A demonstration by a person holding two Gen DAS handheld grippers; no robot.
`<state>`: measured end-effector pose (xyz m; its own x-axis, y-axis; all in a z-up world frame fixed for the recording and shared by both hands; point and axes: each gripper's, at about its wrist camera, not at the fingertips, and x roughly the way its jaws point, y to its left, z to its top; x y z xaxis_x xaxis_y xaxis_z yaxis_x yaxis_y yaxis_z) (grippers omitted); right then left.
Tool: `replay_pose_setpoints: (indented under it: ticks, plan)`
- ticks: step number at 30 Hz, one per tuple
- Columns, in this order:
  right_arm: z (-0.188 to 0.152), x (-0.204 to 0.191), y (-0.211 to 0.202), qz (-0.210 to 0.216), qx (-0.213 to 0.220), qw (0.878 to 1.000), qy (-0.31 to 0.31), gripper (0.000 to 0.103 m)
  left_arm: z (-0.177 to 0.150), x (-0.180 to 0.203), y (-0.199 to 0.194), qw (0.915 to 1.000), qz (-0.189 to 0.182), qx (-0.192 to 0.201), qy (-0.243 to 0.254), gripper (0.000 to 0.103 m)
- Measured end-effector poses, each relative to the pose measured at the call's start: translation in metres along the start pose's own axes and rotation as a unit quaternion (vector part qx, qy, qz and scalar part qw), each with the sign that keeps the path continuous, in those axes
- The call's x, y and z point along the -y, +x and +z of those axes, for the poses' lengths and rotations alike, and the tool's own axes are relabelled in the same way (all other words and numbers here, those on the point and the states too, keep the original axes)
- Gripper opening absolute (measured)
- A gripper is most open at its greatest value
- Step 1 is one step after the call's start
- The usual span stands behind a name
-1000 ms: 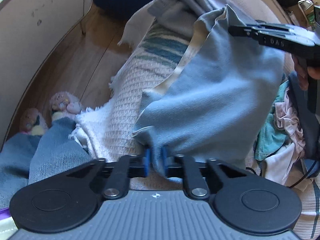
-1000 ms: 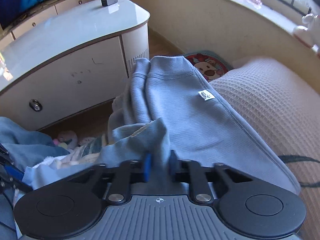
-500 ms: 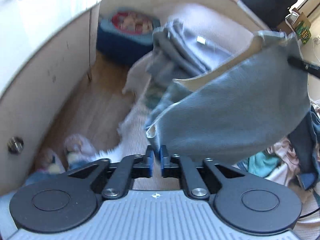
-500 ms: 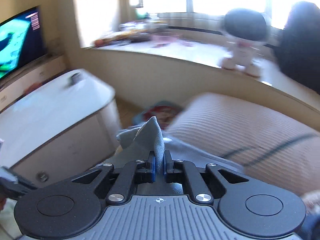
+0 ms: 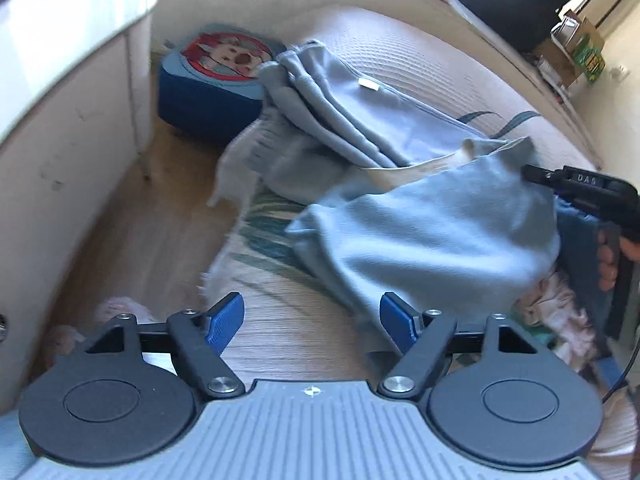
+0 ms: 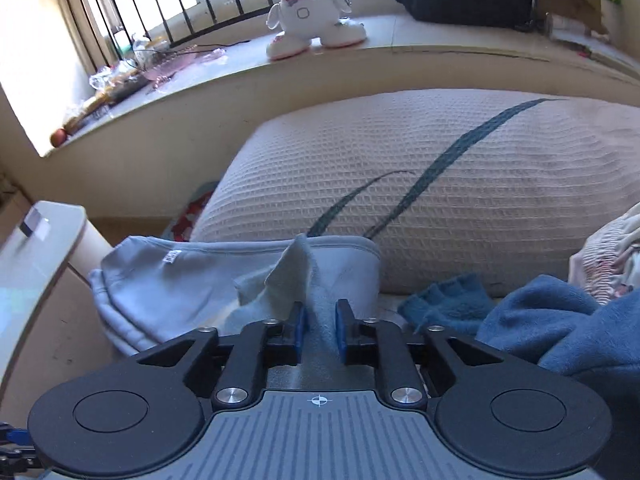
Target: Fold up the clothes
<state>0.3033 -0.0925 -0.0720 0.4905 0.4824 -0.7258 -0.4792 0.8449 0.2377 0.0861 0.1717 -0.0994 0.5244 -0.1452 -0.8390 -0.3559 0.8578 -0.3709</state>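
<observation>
Floor: wooden boards (image 5: 152,216), left.
Cabinet: white, glossy top (image 5: 60,40), near left.
Window: barred (image 6: 160,4), bright daylight, far.
Sill: wide beige ledge (image 6: 400,40), with a toy robot (image 6: 308,12).

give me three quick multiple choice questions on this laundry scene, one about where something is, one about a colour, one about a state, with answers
1. Where does the white toy robot stand?
A. on the window ledge
B. on the floor
C. on the bed cover

2. What colour is the cloth between the right gripper's fingers?
A. red
B. light blue
C. black

3. How are the left gripper's fingers?
A. clamped on a sock
B. spread wide, gripping nothing
C. out of view

Answers: 1 A, it stands on the ledge before the window bars. 2 B, the fabric is pale blue. 3 B, the fingers are opening, with bed cover showing in the gap.
</observation>
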Motion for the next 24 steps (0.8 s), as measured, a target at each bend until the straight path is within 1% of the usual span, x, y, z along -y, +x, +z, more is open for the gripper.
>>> replay_pose_setpoints:
  ticks: [2,3,4,5,7,11,13,15,17,19,21,22,23,24]
  plan:
    - [0.003,0.000,-0.002,0.004,-0.001,1.000,-0.012,0.027,0.003,0.002,0.011,0.9998,-0.010,-0.007,-0.017,0.073]
    - [0.003,0.001,-0.004,0.005,-0.001,1.000,-0.016,0.033,0.005,0.004,0.016,0.9996,-0.012,-0.010,-0.023,0.074]
    - [0.003,0.003,-0.005,0.007,-0.002,1.000,-0.019,0.038,0.008,0.005,0.022,0.9996,-0.009,-0.013,-0.025,0.074]
    - [0.003,0.004,-0.006,0.009,-0.003,1.000,-0.022,0.040,0.009,0.006,0.027,0.9995,-0.004,-0.016,-0.026,0.074]
    - [0.002,0.005,-0.008,0.021,-0.004,0.999,-0.030,0.040,0.012,0.007,0.036,0.9993,0.007,-0.022,-0.029,0.073]
    - [0.001,0.011,-0.010,0.036,-0.003,0.999,-0.025,0.040,0.014,0.003,0.047,0.9983,0.008,-0.029,-0.049,0.073]
    - [0.000,0.014,-0.007,0.040,-0.007,0.999,-0.024,0.040,0.014,0.002,0.052,0.9980,0.000,-0.033,-0.054,0.071]
    - [-0.001,0.015,0.000,0.039,-0.014,0.999,-0.030,0.041,0.013,0.003,0.056,0.9976,-0.017,-0.035,-0.058,0.070]
    - [-0.002,0.015,0.007,0.033,-0.024,0.999,-0.036,0.041,0.012,0.004,0.062,0.9974,-0.024,-0.041,-0.055,0.066]
    - [-0.003,0.016,0.014,0.030,-0.035,0.998,-0.044,0.041,0.012,0.006,0.065,0.9974,-0.022,-0.043,-0.053,0.057]
    - [-0.006,0.015,0.020,0.028,-0.041,0.997,-0.053,0.041,0.012,0.011,0.063,0.9980,-0.027,-0.038,-0.043,0.041]
    - [-0.008,0.013,0.022,0.026,-0.044,0.997,-0.056,0.041,0.012,0.014,0.061,0.9982,-0.030,-0.035,-0.039,0.029]
    - [-0.010,0.012,0.024,0.023,-0.047,0.997,-0.059,0.040,0.012,0.015,0.060,0.9983,-0.031,-0.033,-0.036,0.023]
    - [-0.012,0.010,0.023,0.020,-0.047,0.997,-0.060,0.036,0.012,0.017,0.058,0.9985,-0.029,-0.031,-0.035,0.021]
